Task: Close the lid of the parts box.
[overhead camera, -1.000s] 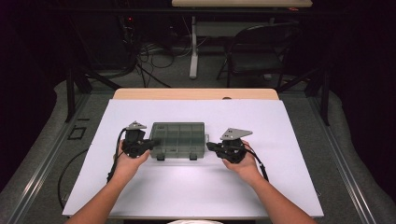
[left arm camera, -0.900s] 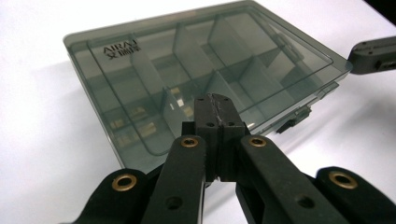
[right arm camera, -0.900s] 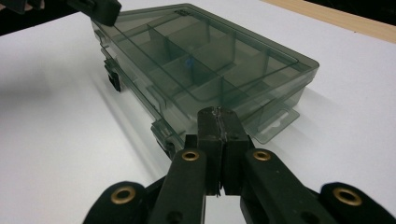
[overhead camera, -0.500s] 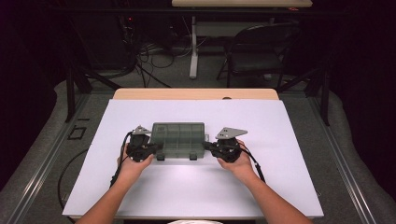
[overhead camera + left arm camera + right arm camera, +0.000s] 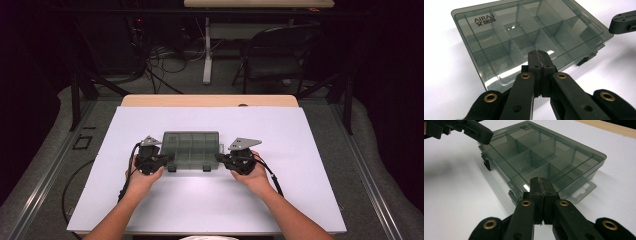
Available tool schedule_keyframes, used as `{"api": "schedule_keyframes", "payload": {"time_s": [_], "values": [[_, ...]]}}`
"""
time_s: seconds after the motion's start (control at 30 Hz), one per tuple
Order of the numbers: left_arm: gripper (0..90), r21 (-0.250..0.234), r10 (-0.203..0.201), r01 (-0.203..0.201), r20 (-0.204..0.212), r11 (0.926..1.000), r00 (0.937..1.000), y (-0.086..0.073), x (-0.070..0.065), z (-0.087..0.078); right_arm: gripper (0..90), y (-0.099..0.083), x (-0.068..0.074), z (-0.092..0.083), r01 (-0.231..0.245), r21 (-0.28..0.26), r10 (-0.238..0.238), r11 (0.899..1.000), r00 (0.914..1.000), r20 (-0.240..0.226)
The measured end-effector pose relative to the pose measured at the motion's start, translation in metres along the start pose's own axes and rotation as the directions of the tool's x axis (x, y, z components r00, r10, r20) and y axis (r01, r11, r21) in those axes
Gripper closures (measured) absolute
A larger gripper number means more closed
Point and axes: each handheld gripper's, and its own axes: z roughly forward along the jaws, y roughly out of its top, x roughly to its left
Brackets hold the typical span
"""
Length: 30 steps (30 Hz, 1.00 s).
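Brightly lit from above on the white table (image 5: 300, 150), dark beyond its far edge, with soft shadows, small glints, slight softness.

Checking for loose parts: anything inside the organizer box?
Through the closed clear lid, the organizer box shows empty compartments split by dividers. The near cells behind the left tool are covered.

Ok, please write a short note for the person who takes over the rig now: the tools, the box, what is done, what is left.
Left tool: shut, empty, at the left end of the grey compartment box.
Right tool: shut, empty, at the box's right end.
The box lies flat on the white table, lid closed; its compartments look empty.
Done: both tools brought to the box ends.
Left: probably to shift or open the box; the front latches look closed.
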Motion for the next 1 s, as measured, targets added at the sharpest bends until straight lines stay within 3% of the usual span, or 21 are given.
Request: {"api": "schedule_keyframes", "payload": {"time_s": [1.0], "values": [[90.0,0.009,-0.001,0.001,-0.011,1.0,0.9999,-0.0046,-0.0002,0.0017,88.7,-0.0042,0.0014,0.0034,-0.01,0.016,0.011,1.0,0.9998,-0.015]]}}
